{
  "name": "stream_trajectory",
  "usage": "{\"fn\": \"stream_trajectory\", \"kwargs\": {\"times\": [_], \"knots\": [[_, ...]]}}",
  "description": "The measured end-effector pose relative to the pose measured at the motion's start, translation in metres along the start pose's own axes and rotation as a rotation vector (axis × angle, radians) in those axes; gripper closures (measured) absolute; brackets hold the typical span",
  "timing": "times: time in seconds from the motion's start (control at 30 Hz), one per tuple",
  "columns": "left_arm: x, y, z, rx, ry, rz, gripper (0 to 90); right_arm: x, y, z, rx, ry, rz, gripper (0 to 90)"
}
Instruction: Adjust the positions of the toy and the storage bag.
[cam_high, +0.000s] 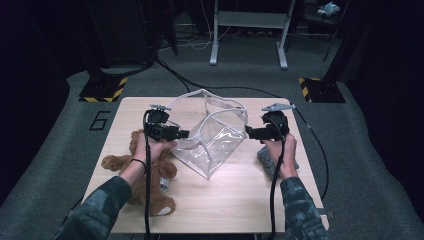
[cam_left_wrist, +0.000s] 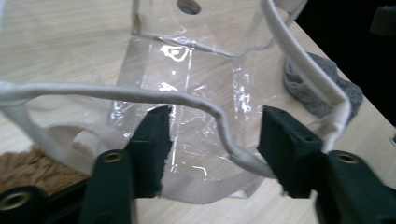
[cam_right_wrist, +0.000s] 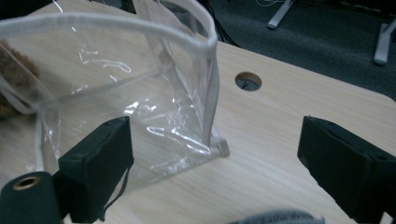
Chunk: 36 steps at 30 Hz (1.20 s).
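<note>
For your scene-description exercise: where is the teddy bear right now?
In the high view the teddy bear lies at the table's left side, under the person's left forearm, beside the clear bag.

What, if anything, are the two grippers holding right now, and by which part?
Nothing is held. The left gripper has its fingers open around the clear bag's white rim without pressing it; the right gripper is open beside the bag.

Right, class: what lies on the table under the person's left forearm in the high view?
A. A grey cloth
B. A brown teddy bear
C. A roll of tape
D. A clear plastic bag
B: the brown teddy bear sprawls beneath the left forearm, while the clear plastic bag sits mid-table and the grey cloth lies by the other hand.
</note>
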<state>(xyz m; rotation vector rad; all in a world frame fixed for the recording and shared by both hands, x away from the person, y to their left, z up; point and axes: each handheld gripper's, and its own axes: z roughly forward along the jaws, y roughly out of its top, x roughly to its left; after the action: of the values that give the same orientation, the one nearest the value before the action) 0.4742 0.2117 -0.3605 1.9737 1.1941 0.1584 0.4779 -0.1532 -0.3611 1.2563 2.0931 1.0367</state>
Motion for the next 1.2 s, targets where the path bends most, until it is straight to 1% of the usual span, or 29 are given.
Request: {"fn": "stream_trajectory", "kwargs": {"times": [0.03,0.07,0.1,0.13,0.2,0.23,0.27,0.3,0.33,0.37,0.4,0.43,0.47,0.53,0.6,0.7,0.73,0.77,0.8,0.83,0.87,0.9,0.93,0.97,1.0,1.03,1.13,1.17,1.2], "knots": [[0.001,0.0,-0.001,-0.005,0.01,-0.019,38.2,-0.001,0.006,0.005,-0.004,0.011,0.007,10.2],[0.002,0.0,-0.002,-0.002,0.02,-0.025,36.6,-0.001,0.01,0.008,-0.001,0.013,0.024,11.6],[0.002,0.001,-0.003,-0.004,0.041,-0.031,34.0,-0.002,0.013,0.01,0.0,0.014,0.02,13.6],[0.002,0.001,-0.003,-0.004,0.041,-0.031,32.6,-0.003,0.017,0.013,-0.005,0.022,0.026,15.0],[0.004,0.001,-0.006,-0.01,0.073,-0.053,32.6,-0.005,0.025,0.018,-0.007,0.028,0.04,20.3],[0.006,0.001,-0.007,-0.007,0.071,-0.049,32.9,-0.006,0.029,0.022,-0.005,0.024,0.046,24.4],[0.006,0.001,-0.007,-0.003,0.075,-0.056,33.4,-0.006,0.032,0.024,-0.006,0.02,0.052,27.4],[0.008,0.001,-0.008,0.002,0.069,-0.058,34.1,-0.008,0.035,0.026,-0.011,0.032,0.058,30.5],[0.008,0.0,-0.008,0.005,0.068,-0.06,36.1,-0.008,0.038,0.027,-0.018,0.028,0.068,35.5],[0.01,0.0,-0.009,0.006,0.068,-0.058,37.9,-0.009,0.04,0.029,-0.019,0.013,0.078,38.4],[0.01,-0.001,-0.009,0.008,0.064,-0.056,40.1,-0.011,0.044,0.031,-0.022,0.026,0.096,41.9],[0.011,-0.001,-0.009,0.014,0.056,-0.065,41.0,-0.012,0.046,0.033,-0.024,0.013,0.089,45.9],[0.011,-0.002,-0.01,0.015,0.056,-0.067,42.9,-0.012,0.049,0.035,-0.014,0.009,0.094,47.2],[0.011,-0.002,-0.01,0.022,0.052,-0.06,45.4,-0.013,0.054,0.038,-0.022,0.022,0.113,51.4],[0.011,-0.002,-0.01,0.026,0.05,-0.059,48.0,-0.012,0.057,0.042,-0.016,0.004,0.113,54.4],[0.011,-0.002,-0.009,0.031,0.034,-0.059,54.5,-0.012,0.058,0.05,0.018,0.024,0.125,60.3],[0.011,-0.002,-0.009,0.033,0.029,-0.059,57.4,-0.01,0.058,0.052,0.017,0.042,0.128,63.8],[0.011,-0.002,-0.009,0.033,0.029,-0.059,60.9,-0.009,0.058,0.053,0.023,0.045,0.128,68.7],[0.011,-0.001,-0.008,0.04,0.025,-0.046,65.1,-0.007,0.058,0.054,0.026,0.047,0.121,75.2],[0.011,-0.001,-0.008,0.04,0.025,-0.046,68.6,-0.007,0.058,0.054,0.026,0.047,0.121,75.2],[0.009,0.0,-0.007,0.041,0.023,-0.039,72.8,-0.004,0.057,0.054,0.025,0.05,0.097,84.6],[0.009,0.001,-0.006,0.048,0.022,-0.024,75.4,-0.002,0.056,0.052,0.019,0.048,0.092,85.2],[0.009,0.001,-0.006,0.048,0.022,-0.024,77.1,-0.002,0.056,0.052,0.019,0.048,0.092,85.2],[0.007,0.004,-0.005,0.052,0.028,-0.012,78.6,0.0,0.056,0.049,0.034,0.058,0.087,86.1],[0.006,0.005,-0.004,0.055,0.034,-0.013,79.2,0.001,0.055,0.047,0.038,0.051,0.092,86.3],[0.006,0.007,-0.003,0.06,0.04,-0.017,80.0,0.003,0.055,0.046,0.038,0.044,0.086,86.4],[0.007,0.01,-0.002,0.067,0.047,-0.009,81.3,0.0,0.05,0.039,0.036,0.043,0.077,86.7],[0.007,0.013,0.001,0.072,0.064,-0.013,81.5,-0.002,0.047,0.035,0.039,0.042,0.088,86.7],[0.008,0.015,0.003,0.074,0.071,-0.012,81.6,-0.003,0.045,0.033,0.039,0.046,0.089,86.7]]}}
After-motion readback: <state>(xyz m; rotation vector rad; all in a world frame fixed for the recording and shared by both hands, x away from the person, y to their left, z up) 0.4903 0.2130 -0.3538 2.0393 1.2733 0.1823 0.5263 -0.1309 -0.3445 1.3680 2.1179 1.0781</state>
